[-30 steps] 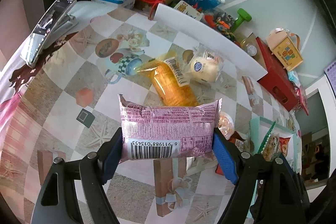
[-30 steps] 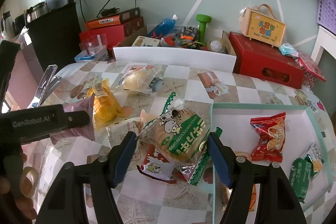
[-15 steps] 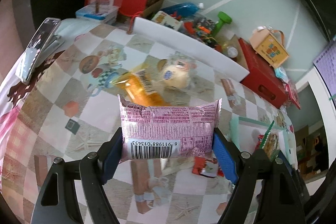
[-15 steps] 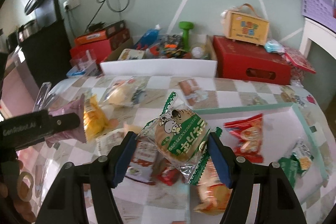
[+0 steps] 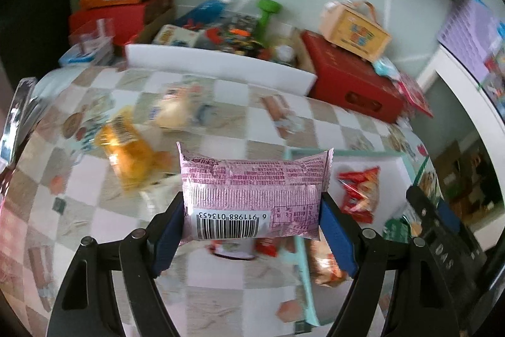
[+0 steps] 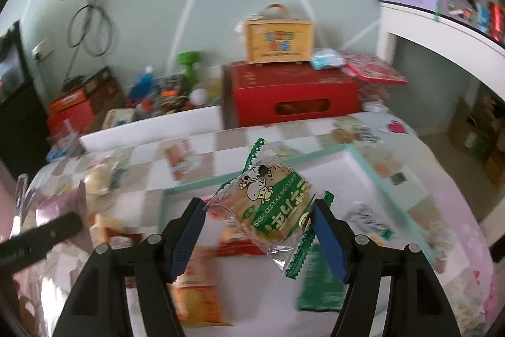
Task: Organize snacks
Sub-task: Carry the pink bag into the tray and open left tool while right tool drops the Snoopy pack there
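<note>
- Left gripper [image 5: 252, 221]: blue pads clamped on both ends of a pink pack [image 5: 254, 195], held crosswise, barcode side facing the camera, clear of the table [image 5: 221, 128].
- Right gripper [image 6: 258, 231]: pinching a green-and-clear pack [image 6: 268, 207] with a cartoon cow print; pack sits tilted between the pads, one corner hanging below them.
- Tray [image 6: 372, 176], teal rim and white floor, sits on the checkered table. The right gripper's pack is above it; the pink pack is above the table by the tray's left edge [image 5: 303, 258].
- In the tray: red pack [image 5: 359, 191], an orange one [image 6: 199, 296] near the front, a dark green one [image 6: 322, 283] under the right pad. More in there, too blurred to tell.
- Loose on the table, left of the tray: yellow pack [image 5: 129, 153], pale bun pack [image 5: 173, 112] behind it, well apart from both grippers.
- Behind the table: white board [image 5: 221, 68], red box [image 6: 293, 97] with a yellow box [image 6: 279, 40] on top.
- Background blurred in both views.
</note>
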`<state>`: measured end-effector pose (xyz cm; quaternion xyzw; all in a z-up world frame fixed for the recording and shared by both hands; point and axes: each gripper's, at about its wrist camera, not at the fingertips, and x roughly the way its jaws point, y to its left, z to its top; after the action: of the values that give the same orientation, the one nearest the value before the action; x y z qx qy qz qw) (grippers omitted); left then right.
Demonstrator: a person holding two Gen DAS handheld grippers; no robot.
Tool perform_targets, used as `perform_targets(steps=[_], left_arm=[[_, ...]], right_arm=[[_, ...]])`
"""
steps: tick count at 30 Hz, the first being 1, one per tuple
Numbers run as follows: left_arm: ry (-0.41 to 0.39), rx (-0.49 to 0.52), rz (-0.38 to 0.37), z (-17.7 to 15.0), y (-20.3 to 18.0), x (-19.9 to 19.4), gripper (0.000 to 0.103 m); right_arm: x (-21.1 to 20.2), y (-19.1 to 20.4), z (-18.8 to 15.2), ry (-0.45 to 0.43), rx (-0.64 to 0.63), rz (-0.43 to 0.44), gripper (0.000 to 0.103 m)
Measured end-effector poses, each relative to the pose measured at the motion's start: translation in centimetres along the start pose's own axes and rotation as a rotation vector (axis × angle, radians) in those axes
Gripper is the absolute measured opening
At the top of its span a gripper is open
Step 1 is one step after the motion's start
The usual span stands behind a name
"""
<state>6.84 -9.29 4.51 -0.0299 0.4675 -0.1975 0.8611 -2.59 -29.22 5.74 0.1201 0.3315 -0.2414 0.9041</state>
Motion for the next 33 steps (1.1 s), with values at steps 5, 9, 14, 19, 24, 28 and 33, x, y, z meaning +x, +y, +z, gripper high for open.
perform_targets(steps=[5, 9, 14, 19, 24, 28, 33], left_arm=[[0.019, 0.092, -0.019, -0.8, -4.1, 1.0, 0.081], [0.031, 0.15, -0.043, -1.5, -6.8, 1.9, 0.081], [0.029, 0.193, -0.027, -1.9, -8.2, 3.1, 0.081], [0.012, 0.221, 0.012, -1.6, -8.4, 4.3, 0.081], [0.012, 0.241, 0.027, -1.4, -8.9, 5.7, 0.081], [0.002, 0.264, 0.026, -1.2, -9.7, 6.6, 0.081], [0.001, 0.283, 0.035, -1.1, -10.3, 7.9, 0.081]], right_arm=[[0.5, -3.8, 0.2, 0.01, 0.071, -0.048, 0.072], [1.3, -5.7, 0.0, 0.033, 0.114, -0.055, 0.072], [2.7, -6.3, -0.2, 0.06, 0.144, -0.032, 0.072], [4.2, -6.1, -0.5, 0.085, 0.151, -0.011, 0.072], [5.5, -6.1, -0.9, 0.113, 0.164, 0.005, 0.072], [6.3, -6.1, -1.1, 0.13, 0.166, 0.007, 0.072], [6.7, -6.4, -1.0, 0.132, 0.167, -0.007, 0.072]])
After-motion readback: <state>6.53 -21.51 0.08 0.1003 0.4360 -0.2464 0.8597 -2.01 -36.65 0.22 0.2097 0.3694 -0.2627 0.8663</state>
